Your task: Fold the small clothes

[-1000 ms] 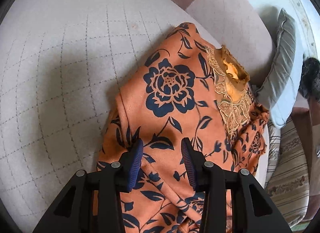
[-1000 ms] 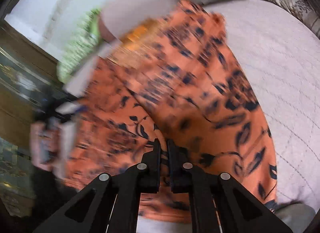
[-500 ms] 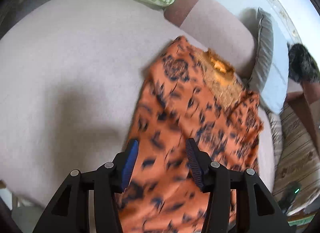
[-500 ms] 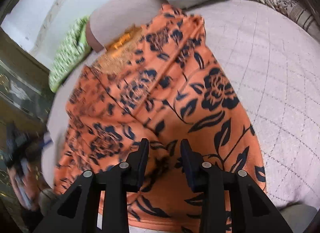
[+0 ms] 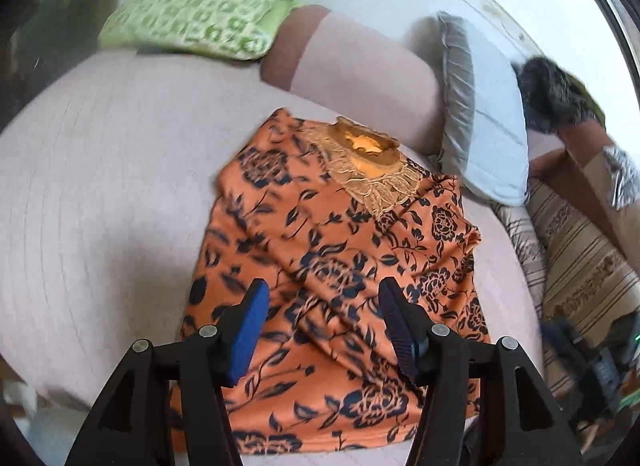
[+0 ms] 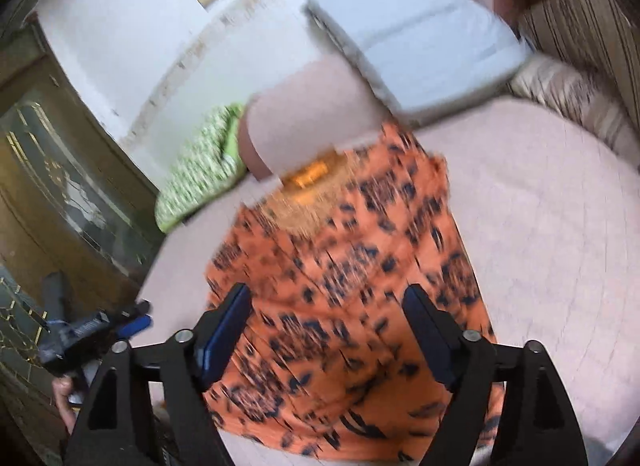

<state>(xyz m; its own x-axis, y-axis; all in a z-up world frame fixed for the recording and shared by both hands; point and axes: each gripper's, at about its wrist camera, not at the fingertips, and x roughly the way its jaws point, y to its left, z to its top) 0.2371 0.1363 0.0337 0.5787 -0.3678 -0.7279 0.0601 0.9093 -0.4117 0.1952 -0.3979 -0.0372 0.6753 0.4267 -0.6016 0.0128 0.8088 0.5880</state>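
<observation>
An orange garment with dark blue flowers [image 5: 332, 266] lies folded lengthwise on the pale quilted bed [image 5: 100, 193], its gold lace neckline [image 5: 368, 157] toward the pillows. My left gripper [image 5: 322, 306] hovers above its near half, jaws opening, nothing between the pads. In the right wrist view the same garment [image 6: 348, 298] is blurred by motion. My right gripper [image 6: 326, 314] hangs over it with jaws opening wide and free of the cloth. The other gripper [image 6: 92, 330] shows at the lower left of that view, held in a hand.
A green patterned pillow [image 5: 200, 21], a pinkish bolster [image 5: 356, 65] and a grey-blue pillow [image 5: 484, 113] line the head of the bed. A striped cushion [image 5: 576, 258] lies at the right. A dark wooden cabinet [image 6: 52, 193] stands beside the bed.
The right gripper let go of the garment and opened wide while lifting. The left gripper rose and pulled back, its jaws spreading; more of the bed and pillows came into view.
</observation>
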